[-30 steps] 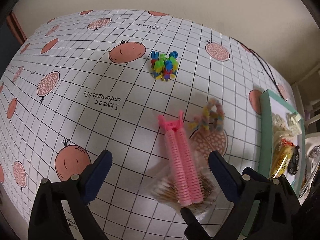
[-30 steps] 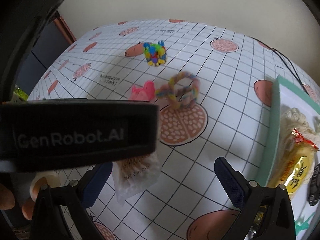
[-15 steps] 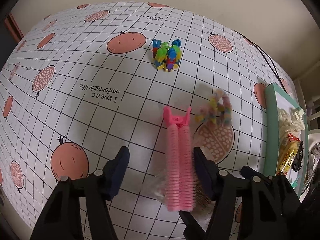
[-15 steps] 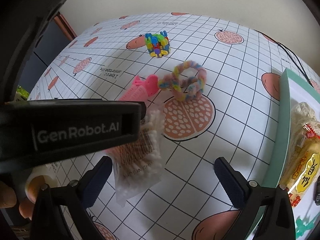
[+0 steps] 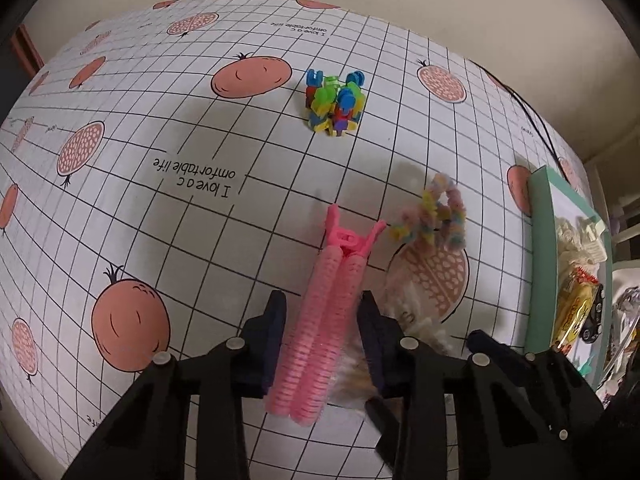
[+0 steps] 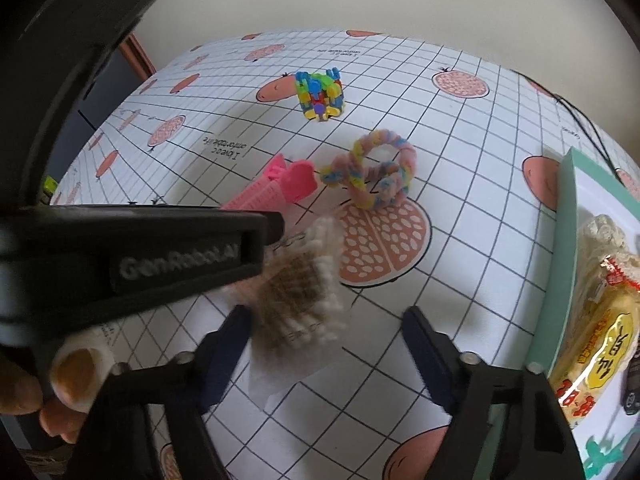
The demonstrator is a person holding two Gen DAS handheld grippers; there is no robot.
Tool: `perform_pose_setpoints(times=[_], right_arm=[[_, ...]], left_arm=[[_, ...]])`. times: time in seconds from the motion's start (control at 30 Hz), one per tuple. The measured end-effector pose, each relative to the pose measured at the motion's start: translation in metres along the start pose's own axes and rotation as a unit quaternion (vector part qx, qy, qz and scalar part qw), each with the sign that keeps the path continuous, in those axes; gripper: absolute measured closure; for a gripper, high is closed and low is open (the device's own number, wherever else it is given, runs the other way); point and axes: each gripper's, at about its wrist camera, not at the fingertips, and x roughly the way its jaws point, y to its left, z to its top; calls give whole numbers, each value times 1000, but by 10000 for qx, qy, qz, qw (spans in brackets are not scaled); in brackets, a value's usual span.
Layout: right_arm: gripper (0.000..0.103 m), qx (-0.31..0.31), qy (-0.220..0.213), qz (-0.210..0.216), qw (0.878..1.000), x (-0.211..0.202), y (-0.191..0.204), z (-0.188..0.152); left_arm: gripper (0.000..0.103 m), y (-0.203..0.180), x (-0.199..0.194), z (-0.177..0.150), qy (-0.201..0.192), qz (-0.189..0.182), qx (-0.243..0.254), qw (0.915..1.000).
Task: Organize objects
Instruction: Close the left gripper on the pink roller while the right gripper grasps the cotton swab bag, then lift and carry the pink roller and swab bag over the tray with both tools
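Note:
A pink hair-roller clip [image 5: 326, 312] lies lengthwise between the fingers of my left gripper [image 5: 323, 332], which is shut on it, both pads against its ribbed sides. Under and to the right of it is a clear bag of cotton swabs [image 5: 412, 312], blurred. In the right wrist view the same bag [image 6: 304, 288] sits tilted just ahead of my right gripper [image 6: 330, 344], which is open with nothing between its fingers. The clip's pink handle [image 6: 296, 180] pokes out past the left gripper's black body [image 6: 132, 256].
A cube of colourful blocks [image 5: 335, 106] and a pastel pipe-cleaner ring [image 5: 436, 216] lie farther out on the gridded tablecloth [image 5: 160, 208]. A teal tray [image 6: 568, 240] holding a yellow snack packet [image 6: 604, 344] lines the right edge. A black cable [image 5: 532, 120] runs behind it.
My left gripper moved forward over the pink clip and its fingers closed from wide apart onto it. The cotton swab bag shifted and tilted. The right gripper moved in closer, still open.

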Motion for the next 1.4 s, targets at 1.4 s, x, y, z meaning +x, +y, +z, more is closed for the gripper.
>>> perform_pose_setpoints(times=[1.4], right_arm=[[68, 479, -324, -273, 9980, -31, -31, 9]], left_arm=[[75, 31, -1, -2, -179, 479, -453, 9977]])
